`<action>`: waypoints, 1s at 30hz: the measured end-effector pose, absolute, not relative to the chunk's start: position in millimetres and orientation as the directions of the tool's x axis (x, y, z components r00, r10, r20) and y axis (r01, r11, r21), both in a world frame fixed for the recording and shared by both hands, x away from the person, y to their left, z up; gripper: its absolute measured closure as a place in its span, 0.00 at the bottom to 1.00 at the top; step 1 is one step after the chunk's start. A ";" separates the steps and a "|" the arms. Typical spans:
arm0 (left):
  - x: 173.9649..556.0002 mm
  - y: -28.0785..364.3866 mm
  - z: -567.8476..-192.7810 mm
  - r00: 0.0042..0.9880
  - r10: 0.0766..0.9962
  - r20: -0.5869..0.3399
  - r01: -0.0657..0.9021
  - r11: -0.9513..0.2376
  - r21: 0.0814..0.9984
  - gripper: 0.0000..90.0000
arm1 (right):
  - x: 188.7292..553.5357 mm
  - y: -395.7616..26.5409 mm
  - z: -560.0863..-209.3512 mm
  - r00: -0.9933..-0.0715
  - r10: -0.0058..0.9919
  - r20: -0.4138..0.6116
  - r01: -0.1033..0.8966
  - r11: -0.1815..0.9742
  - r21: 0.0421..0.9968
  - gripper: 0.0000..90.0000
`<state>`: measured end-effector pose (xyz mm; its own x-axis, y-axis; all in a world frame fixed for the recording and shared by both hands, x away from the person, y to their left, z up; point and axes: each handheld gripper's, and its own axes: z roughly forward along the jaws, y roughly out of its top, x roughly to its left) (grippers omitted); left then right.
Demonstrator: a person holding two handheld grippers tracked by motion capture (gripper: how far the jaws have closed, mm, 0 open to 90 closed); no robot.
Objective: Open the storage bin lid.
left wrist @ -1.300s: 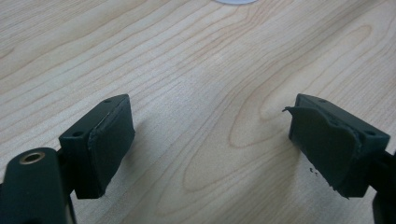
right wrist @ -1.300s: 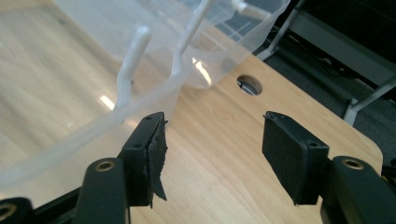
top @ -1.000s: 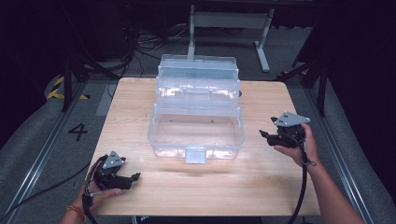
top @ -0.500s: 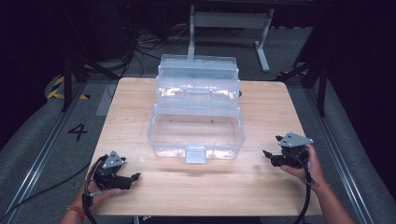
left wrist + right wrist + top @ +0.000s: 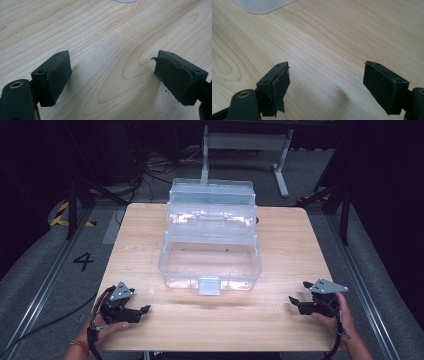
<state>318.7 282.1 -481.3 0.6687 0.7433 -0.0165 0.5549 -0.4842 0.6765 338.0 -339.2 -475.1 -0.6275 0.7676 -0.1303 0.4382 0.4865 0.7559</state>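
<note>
Resting low at the near left corner of the tabletop (image 5: 280,240), left tongs (image 5: 144,310) sit in the person's left hand (image 5: 102,327), jaws spread wide, nothing between them. Left gripper view: both black pads (image 5: 58,75) hang just over bare wood grain, gap clear.

Right tongs (image 5: 294,301) are at the near right side, held in the right hand (image 5: 336,317), tips pointing inward toward the middle of the tabletop. Jaws have just been opening and now stand wide with nothing between them. Right gripper view: the left-hand pad (image 5: 280,86) looks frayed at its edge; only wood shows in the gap, plus a pale translucent corner at the top edge, likely the box.

Clear plastic box (image 5: 210,262) sits mid-tabletop, slightly toward the far side, lid tipped back and open, stepped trays fanned out behind the main tub. Tub looks empty as far as I can tell through the plastic. Its front latch (image 5: 209,286) hangs at the middle of the near wall, facing the person.

Both tongs are well apart from the box, one off each front corner, neither touching it. Cable trails from each tool off the near edge.
</note>
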 end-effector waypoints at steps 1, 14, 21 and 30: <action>318.7 282.1 -481.3 0.669 0.743 -0.017 0.555 -0.484 0.676 0.16 | 337.0 -340.6 -477.9 -0.623 0.772 -0.125 0.448 0.484 0.752 0.23; 318.3 281.6 -481.4 0.666 0.746 -0.013 0.555 -0.484 0.677 0.16 | 339.6 -350.0 -486.7 -0.588 0.809 0.007 0.548 0.392 0.739 0.18; 318.2 281.7 -481.3 0.665 0.747 -0.014 0.556 -0.482 0.677 0.16 | 340.8 -349.6 -486.9 -0.580 0.814 0.006 0.553 0.389 0.736 0.15; 318.3 281.2 -481.1 0.660 0.751 -0.014 0.561 -0.480 0.674 0.16 | 343.0 -348.9 -487.3 -0.554 0.832 0.006 0.575 0.377 0.726 0.08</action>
<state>318.3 281.2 -481.1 0.6601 0.7510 -0.0144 0.5611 -0.4803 0.6742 343.0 -348.9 -487.3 -0.5543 0.8323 0.0064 0.5749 0.3773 0.7260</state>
